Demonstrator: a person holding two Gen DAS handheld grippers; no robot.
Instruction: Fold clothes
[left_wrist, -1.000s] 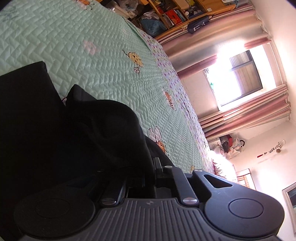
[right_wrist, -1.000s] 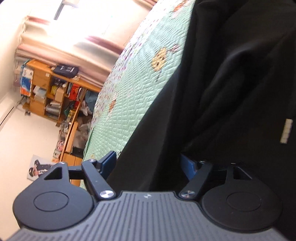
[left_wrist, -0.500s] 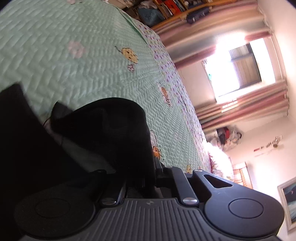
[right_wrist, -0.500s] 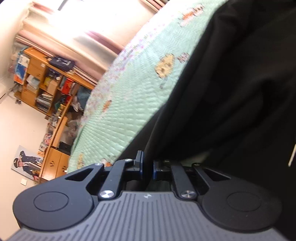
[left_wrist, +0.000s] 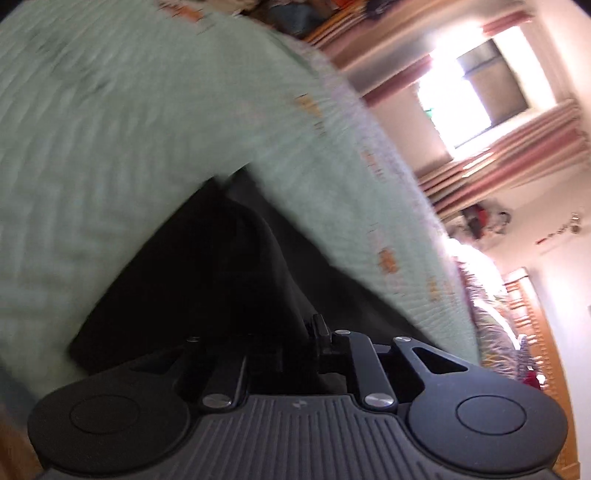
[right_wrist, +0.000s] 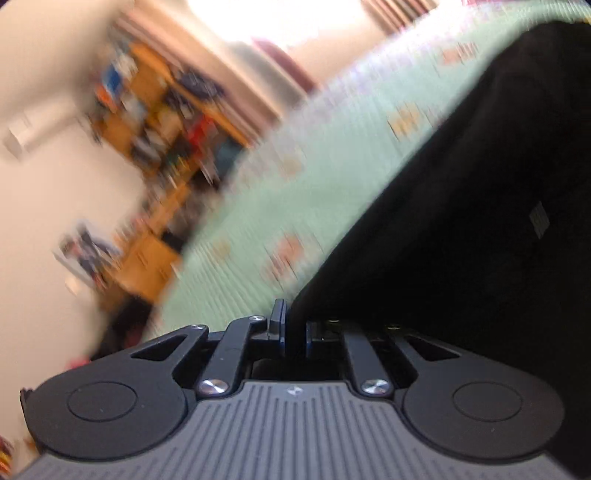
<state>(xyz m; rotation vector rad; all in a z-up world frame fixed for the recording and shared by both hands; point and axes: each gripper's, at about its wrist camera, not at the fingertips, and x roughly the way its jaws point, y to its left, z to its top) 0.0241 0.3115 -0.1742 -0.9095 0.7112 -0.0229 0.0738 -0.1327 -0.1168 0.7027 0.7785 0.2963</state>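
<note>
Fabric, black and bunched, fills my left gripper (left_wrist: 295, 332): jaws nearly together, pinching a fold of the black garment (left_wrist: 221, 266), though they're easing apart a touch. The cloth rises in a dark wedge from six o'clock toward twelve in my left view, the green quilt (left_wrist: 110, 129) blurred around it and a bright window (left_wrist: 476, 92) at two o'clock. My right gripper (right_wrist: 293, 334) is narrow too, blue pads clamped on the garment's edge (right_wrist: 480, 184). That cloth spreads from six up to two o'clock, quilt at eleven, wooden shelves (right_wrist: 159, 122) smeared at ten.
</note>
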